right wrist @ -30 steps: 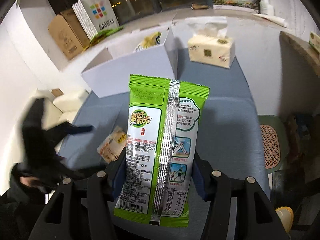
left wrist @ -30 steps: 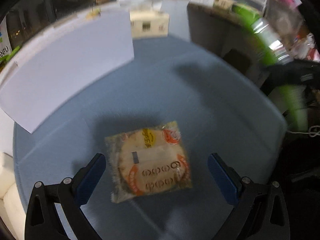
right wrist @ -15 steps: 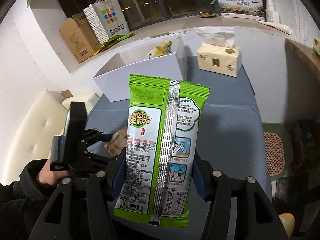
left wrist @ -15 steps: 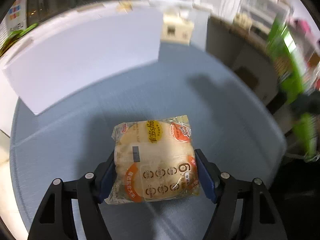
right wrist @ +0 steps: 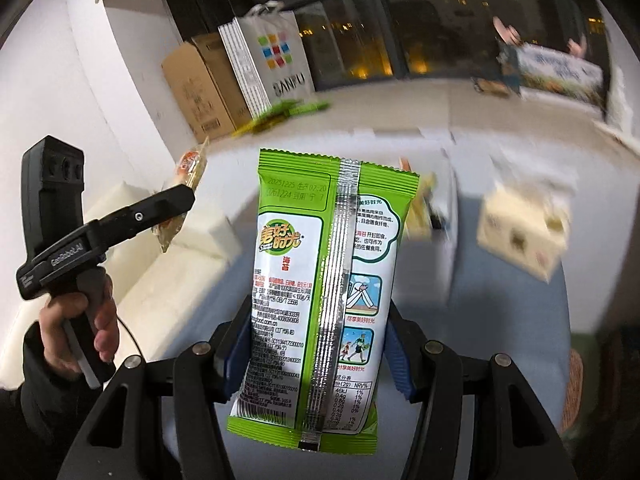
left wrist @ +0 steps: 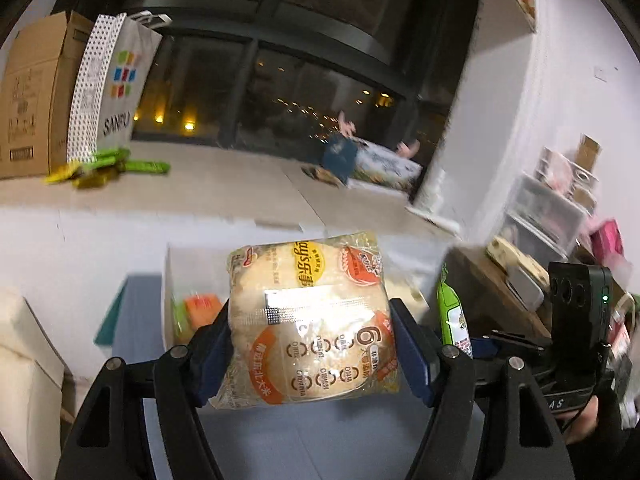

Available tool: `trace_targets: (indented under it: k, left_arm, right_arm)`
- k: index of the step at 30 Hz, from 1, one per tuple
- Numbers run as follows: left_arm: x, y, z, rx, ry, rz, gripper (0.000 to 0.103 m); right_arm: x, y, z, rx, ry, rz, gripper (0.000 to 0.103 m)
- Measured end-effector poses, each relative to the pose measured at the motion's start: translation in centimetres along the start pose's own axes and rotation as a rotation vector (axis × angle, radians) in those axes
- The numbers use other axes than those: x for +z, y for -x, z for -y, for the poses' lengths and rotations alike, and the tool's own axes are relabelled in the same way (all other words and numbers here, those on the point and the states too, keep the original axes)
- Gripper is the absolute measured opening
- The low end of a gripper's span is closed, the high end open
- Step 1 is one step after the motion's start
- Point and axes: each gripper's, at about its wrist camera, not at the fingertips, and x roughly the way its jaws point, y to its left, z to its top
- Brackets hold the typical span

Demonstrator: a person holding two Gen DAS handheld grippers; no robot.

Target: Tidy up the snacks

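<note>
Left gripper [left wrist: 310, 344]: closed on the rice cracker pack [left wrist: 310, 320], blue pads pressed against its left and right edges; held clear above the blue table [left wrist: 280, 440].
Rice cracker pack: sits between the left gripper's pads, printed face toward the camera, upper half projecting beyond the fingertips. In the right wrist view it shows edge-on at the tip of the left gripper [right wrist: 176, 200], in the air.
Right gripper [right wrist: 316, 344]: clamped on the green seaweed packet [right wrist: 324, 292], pads gripping its lower sides.
Green seaweed packet: upright, back seam facing the camera, most of its length standing above the pads, bottom edge hanging below them. In the left wrist view a narrow green edge of it [left wrist: 452, 316] shows just right of the left gripper's right finger.
White box [left wrist: 176, 280]: open, on the table directly behind the cracker pack; orange and green packets visible inside, blurred.
Tissue pack [right wrist: 520, 232]: on the table, right of the seaweed packet, blurred.
Shopping bag [right wrist: 272, 56]: upright on the ledge beside the cardboard carton [right wrist: 200, 84].
Person's hand [right wrist: 76, 332]: wrapped around the left gripper's handle.
</note>
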Motion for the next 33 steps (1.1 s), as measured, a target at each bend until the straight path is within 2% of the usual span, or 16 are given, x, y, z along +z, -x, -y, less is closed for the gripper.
trace_targets:
  k: [5,8,11,12,13,14,16,17,18,21,23,26,28,32,33]
  left_arm:
    - [3.3,-4.6,-2.9,0.031,0.013,-0.016,0.077]
    - [3.9,-8.0,-3.7,0.061,0.007,-0.040,0.077]
    - [3.5,-9.8,-4.6,0.075,-0.001,-0.061,0.079]
    - [3.5,-10.3,-4.9,0.084,-0.001,-0.069,0.086]
    - [3.3,-10.8,-5.3,0.096,0.004,-0.077,0.098]
    - [3.2,-11.2,-5.7,0.101,0.015,-0.089,0.103]
    - [2.8,-11.4,-6.2,0.134,0.018,-0.114,0.103]
    - [2.5,-11.5,-6.3,0.158,0.010,-0.131,0.103]
    - [2.4,-11.6,-6.3,0.173,0.002,-0.143,0.103]
    - [2.0,-10.8,-5.9,0.172,-0.032,-0.104,0.103]
    - [1.9,-9.8,-5.2,0.201,-0.080,-0.056,0.103]
    - [1.8,-8.1,-3.4,0.284,-0.159,0.029,0.103]
    - [1.7,-6.7,-2.1,0.320,-0.197,0.084,0.103]
    - [1.5,-4.1,0.3,0.416,-0.212,0.155,0.103]
    - [1.5,-3.5,0.8,0.417,-0.209,0.154,0.103]
  right_arm:
    - [6.8,-4.3,1.2,-0.001,-0.006,0.050,0.062]
    - [9.9,-7.3,2.5,-0.002,-0.053,0.044,0.062]
    - [11.4,-9.7,3.2,-0.034,-0.066,0.028,0.062]
    - [11.9,-10.6,3.6,-0.045,-0.066,0.026,0.062]
    - [12.1,-11.1,4.0,-0.052,-0.068,0.022,0.062]
    - [12.3,-11.6,4.4,-0.059,-0.075,0.014,0.064]
    - [12.3,-12.6,5.5,-0.061,-0.107,-0.014,0.081]
    - [12.3,-13.0,6.0,-0.079,-0.115,-0.026,0.099]
    - [12.2,-13.1,6.4,-0.118,-0.120,-0.025,0.103]
    - [11.7,-12.7,6.8,-0.163,-0.088,0.007,0.103]
    - [11.5,-12.3,6.7,-0.181,-0.068,0.019,0.103]
    - [11.3,-11.1,5.7,-0.236,-0.003,0.046,0.103]
    - [11.1,-9.7,4.3,-0.297,0.071,0.094,0.103]
    - [11.1,-6.7,1.5,-0.334,0.157,0.188,0.103]
    - [11.0,-5.7,1.0,-0.332,0.157,0.209,0.103]
